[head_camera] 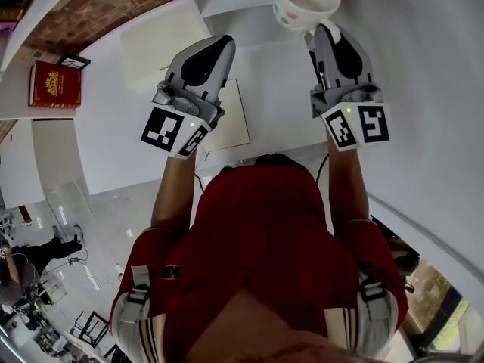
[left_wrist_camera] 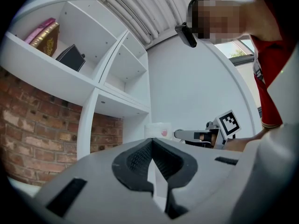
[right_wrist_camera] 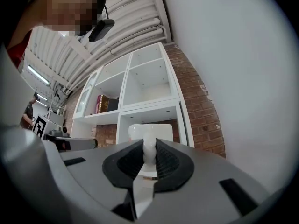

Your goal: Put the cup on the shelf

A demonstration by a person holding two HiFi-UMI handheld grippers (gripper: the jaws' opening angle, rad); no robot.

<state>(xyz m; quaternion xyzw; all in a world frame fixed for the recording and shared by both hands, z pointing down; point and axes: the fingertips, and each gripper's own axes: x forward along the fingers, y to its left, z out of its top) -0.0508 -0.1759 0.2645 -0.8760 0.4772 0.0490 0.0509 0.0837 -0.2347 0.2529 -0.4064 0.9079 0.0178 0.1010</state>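
Note:
A white cup (head_camera: 306, 2) with a small pink mark hangs in the air at the top of the head view. My right gripper (head_camera: 321, 32) is shut on its handle. In the right gripper view the handle sits pinched between the pads, and the cup body (right_wrist_camera: 150, 130) stands just beyond them, in front of the white shelf unit (right_wrist_camera: 140, 85). My left gripper (head_camera: 215, 48) is raised beside it on the left, shut with nothing in it. The left gripper view shows the cup (left_wrist_camera: 159, 129) and the right gripper (left_wrist_camera: 205, 135) to the right of the shelf (left_wrist_camera: 112, 99).
A red book (head_camera: 54, 84) lies on a shelf board at the left. Books (left_wrist_camera: 44, 34) and a black object (left_wrist_camera: 70, 57) fill an upper compartment; the neighbouring compartments show nothing inside. A brick wall (right_wrist_camera: 201, 106) stands behind the shelf, and a white wall (right_wrist_camera: 243, 78) at the right.

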